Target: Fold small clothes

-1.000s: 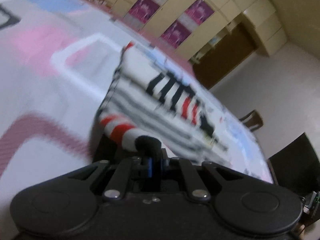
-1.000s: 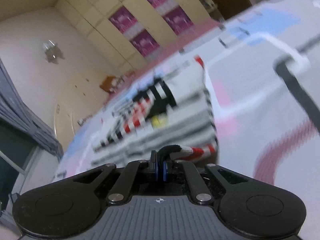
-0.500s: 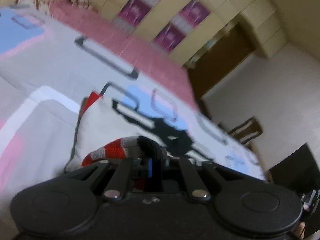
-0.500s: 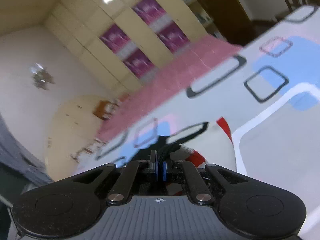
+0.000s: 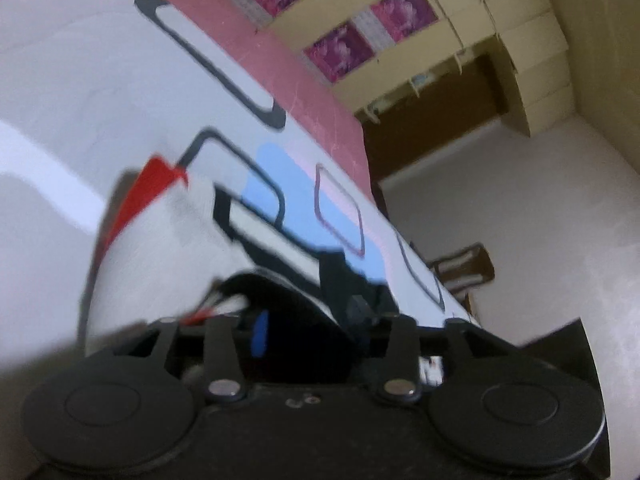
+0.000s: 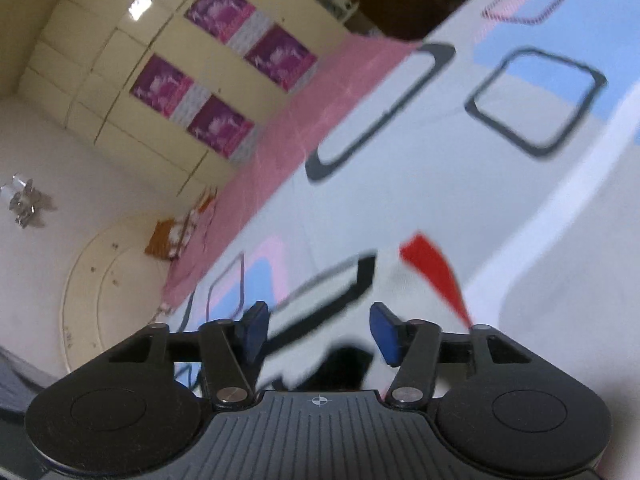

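The bed (image 6: 440, 184), covered by a white printed sheet with pink, blue and dark rounded-square outlines, fills most of both views and carries the work; a wall of cream cupboards with magenta floral panels (image 6: 224, 80) stands behind it. The small white knitted garment with red trim and black lettering (image 5: 168, 248) lies flat on the sheet directly ahead of both tools, its red corner at the far edge; motion blur hides whether it lies in one layer or several. The right hand-held gripper (image 6: 318, 334) is released: its blue pads (image 6: 384, 336) stand well apart above the near edge of the garment, with nothing between them. The left hand-held gripper (image 5: 308, 332) also appears spread, one blue pad (image 5: 260, 334) showing beside a dark blurred fold and a striped cuff, but whether any cloth is pinched there cannot be told. Judged from its appearance, the garment is light, soft and limp, will sag and slide on the sheet, and is not fragile. Take hold at a hem or cuff corner, one corner per tool, pinching all layers together and keeping the edge taut between both grips.
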A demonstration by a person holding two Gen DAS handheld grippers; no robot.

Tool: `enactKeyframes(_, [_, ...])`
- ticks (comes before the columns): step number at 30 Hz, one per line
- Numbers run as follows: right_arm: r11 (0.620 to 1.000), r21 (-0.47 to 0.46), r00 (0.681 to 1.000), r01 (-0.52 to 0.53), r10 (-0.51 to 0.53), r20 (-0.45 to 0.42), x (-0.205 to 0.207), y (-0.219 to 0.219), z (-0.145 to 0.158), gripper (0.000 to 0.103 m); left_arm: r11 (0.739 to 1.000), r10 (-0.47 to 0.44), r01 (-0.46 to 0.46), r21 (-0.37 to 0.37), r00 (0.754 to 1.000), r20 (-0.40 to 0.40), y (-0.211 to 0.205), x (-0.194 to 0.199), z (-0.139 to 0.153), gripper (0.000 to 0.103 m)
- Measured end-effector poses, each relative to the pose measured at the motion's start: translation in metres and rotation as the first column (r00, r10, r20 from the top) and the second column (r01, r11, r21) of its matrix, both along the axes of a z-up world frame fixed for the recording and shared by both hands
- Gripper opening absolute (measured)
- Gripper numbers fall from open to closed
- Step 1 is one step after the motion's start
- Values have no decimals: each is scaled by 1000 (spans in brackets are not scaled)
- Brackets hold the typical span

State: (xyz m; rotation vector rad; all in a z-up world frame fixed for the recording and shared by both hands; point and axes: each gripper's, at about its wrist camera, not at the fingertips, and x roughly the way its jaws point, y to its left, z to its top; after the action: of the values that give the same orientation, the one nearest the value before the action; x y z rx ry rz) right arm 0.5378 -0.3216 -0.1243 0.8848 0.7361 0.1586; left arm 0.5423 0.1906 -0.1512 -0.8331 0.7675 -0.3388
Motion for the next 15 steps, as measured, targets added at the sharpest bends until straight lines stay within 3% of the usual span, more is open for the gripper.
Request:
enactKeyframes(3, [999, -45, 999, -13, 14, 29, 5, -2, 10, 56, 1000, 15, -15, 1, 999, 29, 1, 3, 9, 72])
enactKeyframes(7, [980, -180, 991, -79, 97, 94, -21, 3, 28, 56, 985, -39, 24, 169, 996, 85, 4, -8, 28, 76])
enactKeyframes(11, [880, -420, 964, -221, 263, 45, -54, 23, 24, 56, 939, -126, 97, 331, 990, 69, 0, -18, 35, 66])
enactKeyframes(15, [744, -596, 926, -303, 377, 0, -67, 54, 14, 56, 854, -214, 167, 493, 976, 42, -21, -18, 34, 64])
